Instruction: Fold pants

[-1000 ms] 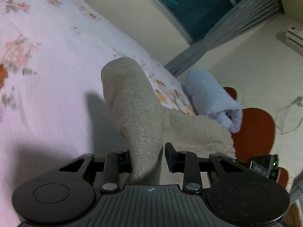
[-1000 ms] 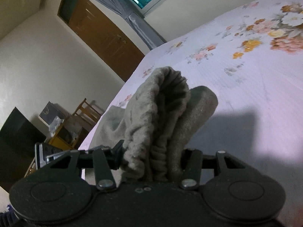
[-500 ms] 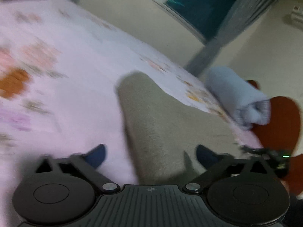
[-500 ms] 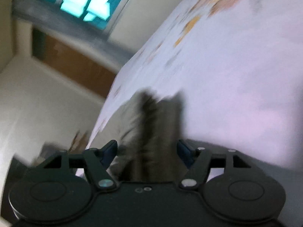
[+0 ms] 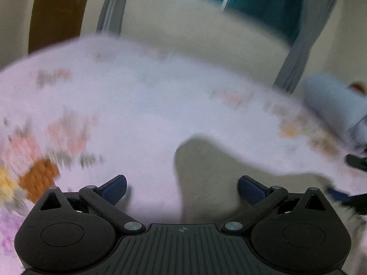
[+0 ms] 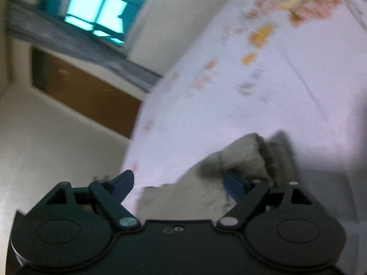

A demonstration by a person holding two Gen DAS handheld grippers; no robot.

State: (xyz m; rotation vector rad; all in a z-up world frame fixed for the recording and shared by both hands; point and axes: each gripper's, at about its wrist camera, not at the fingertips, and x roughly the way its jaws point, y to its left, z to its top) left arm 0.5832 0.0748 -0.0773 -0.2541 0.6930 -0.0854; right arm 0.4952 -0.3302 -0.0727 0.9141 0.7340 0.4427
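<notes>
The grey-beige pants [image 5: 206,174] lie on the pink floral bedsheet [image 5: 142,105], folded over. My left gripper [image 5: 182,186] is open, its blue-padded fingers spread wide over the pants' edge, holding nothing. In the right wrist view the pants [image 6: 229,171] lie bunched with the elastic waistband raised. My right gripper [image 6: 177,183] is open above them; its right fingertip [image 6: 231,183] is close against the bunched fabric. Both views are motion-blurred.
A rolled light-blue blanket [image 5: 337,107] lies at the bed's far right. Part of the other gripper [image 5: 355,197] shows at the right edge. A window with grey curtains [image 5: 305,32] and a brown door [image 6: 82,91] stand beyond the bed.
Both grippers were shut on the pants a second ago. Both have opened and let the fabric drop onto the bed, and both have pulled back and swung.
</notes>
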